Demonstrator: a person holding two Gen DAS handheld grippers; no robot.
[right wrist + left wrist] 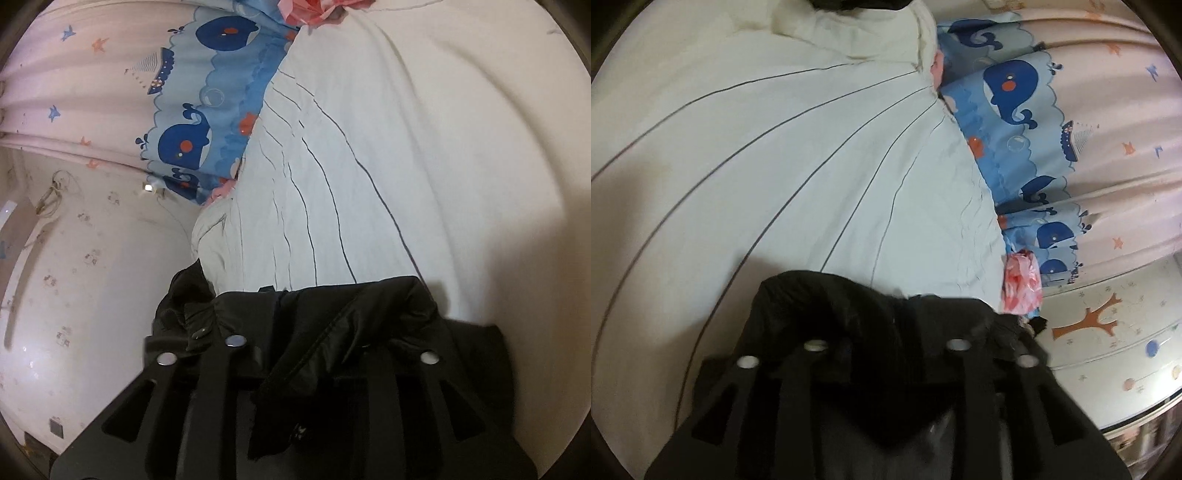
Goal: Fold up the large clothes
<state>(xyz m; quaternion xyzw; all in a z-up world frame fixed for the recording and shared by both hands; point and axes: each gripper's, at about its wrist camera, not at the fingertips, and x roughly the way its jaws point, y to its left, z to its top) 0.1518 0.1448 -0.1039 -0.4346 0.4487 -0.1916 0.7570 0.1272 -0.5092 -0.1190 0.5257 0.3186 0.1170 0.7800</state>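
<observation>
A black jacket-like garment point(871, 302) lies bunched on a white sheet with thin dark stripes point(775, 166). My left gripper point(886, 345) sits low over the garment's near edge. Its fingers stand apart and black cloth lies loosely in the gap. In the right wrist view the same black garment point(332, 306) covers the striped sheet point(369, 147), with a snap tab at its left end. My right gripper point(303, 345) also has its jaws apart. A fold of the cloth drapes over its right inner finger and hides that tip.
A curtain with blue whales point(1015, 85) point(207, 110) hangs along the bed's far side. A pink plastic bag point(1021, 284) point(314, 9) lies at the sheet's edge. A cream pillow point(849, 29) is at one end. A patterned white wall point(92, 277) borders the bed.
</observation>
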